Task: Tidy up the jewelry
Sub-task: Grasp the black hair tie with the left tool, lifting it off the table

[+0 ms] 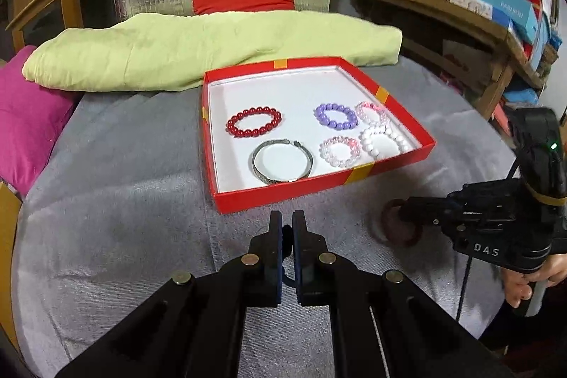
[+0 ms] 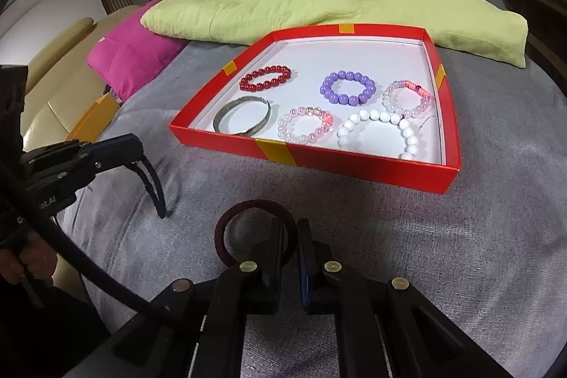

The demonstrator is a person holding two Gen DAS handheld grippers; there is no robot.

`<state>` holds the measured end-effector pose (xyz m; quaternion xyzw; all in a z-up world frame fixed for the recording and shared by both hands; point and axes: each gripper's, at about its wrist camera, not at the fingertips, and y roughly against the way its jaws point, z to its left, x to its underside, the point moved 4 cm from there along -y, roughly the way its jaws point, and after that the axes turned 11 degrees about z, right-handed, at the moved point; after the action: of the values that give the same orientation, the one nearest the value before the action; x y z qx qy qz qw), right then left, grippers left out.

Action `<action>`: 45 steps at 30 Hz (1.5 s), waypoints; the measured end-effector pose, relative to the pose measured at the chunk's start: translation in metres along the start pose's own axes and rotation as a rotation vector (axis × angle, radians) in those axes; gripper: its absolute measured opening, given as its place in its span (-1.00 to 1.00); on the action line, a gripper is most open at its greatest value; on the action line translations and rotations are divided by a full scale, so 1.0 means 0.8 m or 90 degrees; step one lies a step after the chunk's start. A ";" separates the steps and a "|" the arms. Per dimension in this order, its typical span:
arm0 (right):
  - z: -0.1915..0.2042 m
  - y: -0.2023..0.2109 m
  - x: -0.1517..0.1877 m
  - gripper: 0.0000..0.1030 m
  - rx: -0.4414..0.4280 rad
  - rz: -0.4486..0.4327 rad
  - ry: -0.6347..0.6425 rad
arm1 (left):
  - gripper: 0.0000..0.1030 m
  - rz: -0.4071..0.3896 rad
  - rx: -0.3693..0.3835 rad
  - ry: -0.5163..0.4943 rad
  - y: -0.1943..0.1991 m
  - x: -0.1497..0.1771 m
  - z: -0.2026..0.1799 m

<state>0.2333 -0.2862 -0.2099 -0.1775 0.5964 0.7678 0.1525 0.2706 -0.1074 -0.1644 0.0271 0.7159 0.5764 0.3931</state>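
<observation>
Right wrist view: red box [image 2: 358, 162] with six bracelets [image 2: 347, 87] inside.

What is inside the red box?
Six bracelets lie in the red box: red beads, purple beads, two pink-clear ones, white beads, and a silver bangle. The near wall hides some floor.

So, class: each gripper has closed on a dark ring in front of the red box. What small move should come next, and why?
Probably lift the right gripper, shut on the dark maroon ring, toward the red cardboard box. The ring lies on the grey cloth, outside the box where six bracelets already lie; bare white floor shows behind them.
</observation>
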 end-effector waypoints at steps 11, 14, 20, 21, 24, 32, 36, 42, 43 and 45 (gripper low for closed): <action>-0.003 0.000 0.000 -0.85 -0.002 0.004 -0.011 | -0.89 0.013 -0.038 -0.006 -0.010 -0.001 -0.005; -0.001 -0.004 0.001 -0.85 0.007 0.006 -0.006 | -0.89 0.018 -0.047 -0.009 -0.013 0.001 -0.004; 0.001 -0.009 0.002 -0.85 0.034 0.010 0.005 | -0.89 0.037 -0.060 -0.003 -0.025 0.004 0.005; 0.001 -0.009 0.002 -0.85 0.036 0.009 0.006 | -0.89 0.044 -0.058 -0.003 -0.029 0.004 0.007; 0.001 -0.010 0.002 -0.83 0.040 0.008 0.008 | -0.82 0.070 -0.066 -0.005 -0.041 0.008 0.010; -0.001 -0.012 0.003 -0.82 0.031 0.006 0.015 | 0.12 0.093 -0.071 -0.013 -0.045 0.023 0.022; -0.004 -0.013 0.004 -0.81 0.018 0.010 0.012 | 0.16 0.120 -0.045 -0.008 -0.050 0.030 0.024; -0.001 -0.013 0.006 -0.81 0.034 0.006 0.017 | 0.16 0.114 -0.036 0.024 -0.052 0.031 0.024; 0.000 -0.012 0.007 -0.81 0.038 0.004 0.016 | 0.16 0.110 -0.037 0.031 -0.052 0.031 0.024; 0.001 -0.012 0.008 -0.81 0.043 0.004 0.024 | 0.16 0.105 -0.045 0.031 -0.053 0.030 0.022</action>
<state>0.2315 -0.2826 -0.2206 -0.1846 0.6254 0.7442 0.1449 0.2818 -0.0953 -0.2136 0.0580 0.6996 0.6324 0.3275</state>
